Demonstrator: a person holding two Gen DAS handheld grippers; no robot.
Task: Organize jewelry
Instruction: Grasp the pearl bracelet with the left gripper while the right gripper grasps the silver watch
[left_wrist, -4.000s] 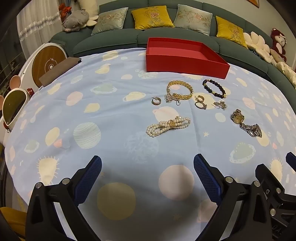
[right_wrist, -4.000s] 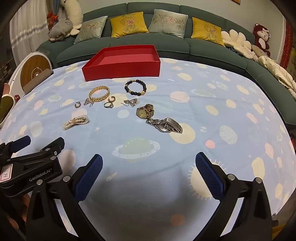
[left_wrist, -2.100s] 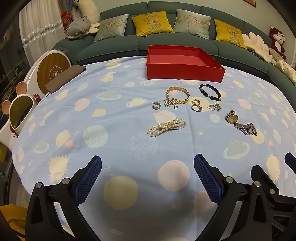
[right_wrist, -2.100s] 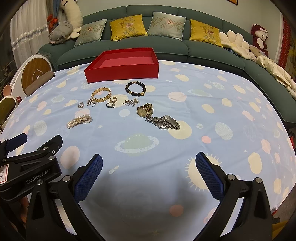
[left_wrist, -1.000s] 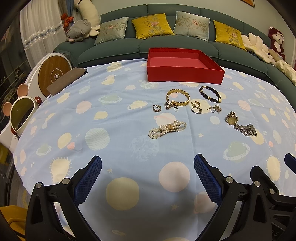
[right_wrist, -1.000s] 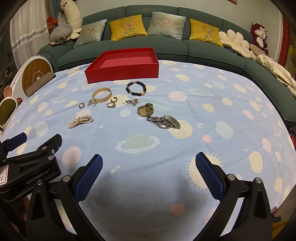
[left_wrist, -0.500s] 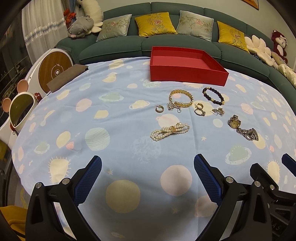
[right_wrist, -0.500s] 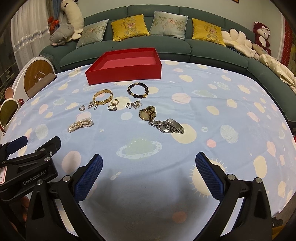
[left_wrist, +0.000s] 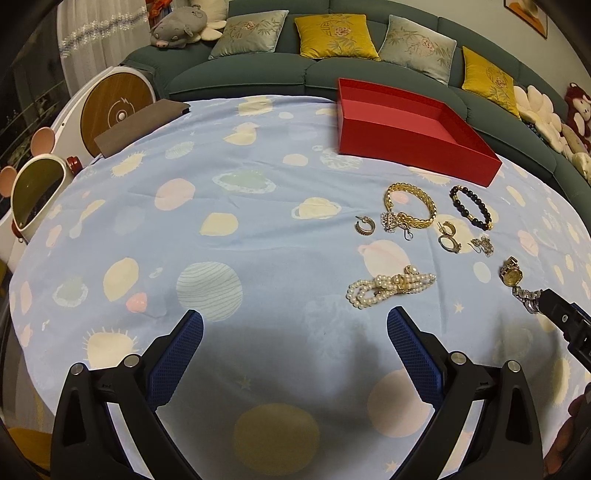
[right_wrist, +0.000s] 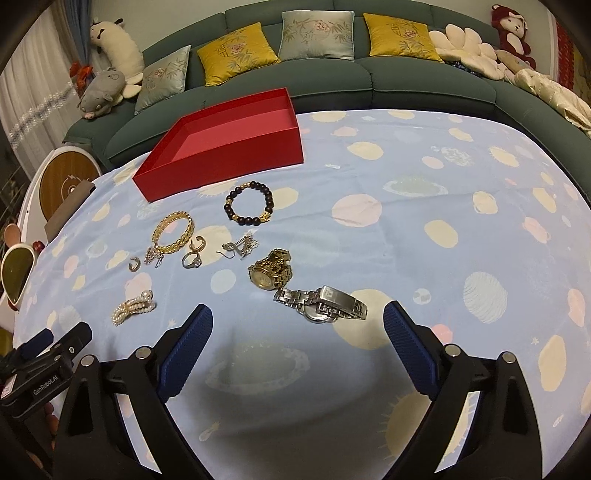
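**A:** Where are your tools right now?

**B:** Your left tool (left_wrist: 294, 334) hangs over the near part of the tabletop (left_wrist: 258, 236), its blue pads spread wide apart with nothing between them. Your right tool (right_wrist: 297, 328) is the same: pads apart, empty, low over the planet-print cloth.

**A:** And the jewelry?

**B:** All of it lies loose on the cloth, none in the red box (right_wrist: 229, 147), which sits at the far side near the green sofa (right_wrist: 406, 81). Just ahead of your right tool lies the silver watch (right_wrist: 323, 303), touching or almost touching the gold watch (right_wrist: 271, 274) behind it. Beyond those you have a pair of dangling silver earrings (right_wrist: 240, 245), a ring (right_wrist: 192, 261) and a gold hoop earring (right_wrist: 198, 243) close together, then the dark bead bracelet (right_wrist: 249, 202) nearest the box.

**A:** What sits on the left tool's side?

**B:** The pearl bracelet (left_wrist: 389, 286) lies just past your left tool's right pad. Farther off is the gold chain bracelet (left_wrist: 410, 206) with a small silver charm (left_wrist: 391, 221) at its near edge, and a single hoop earring (left_wrist: 365, 226) beside it, apart from the rest.
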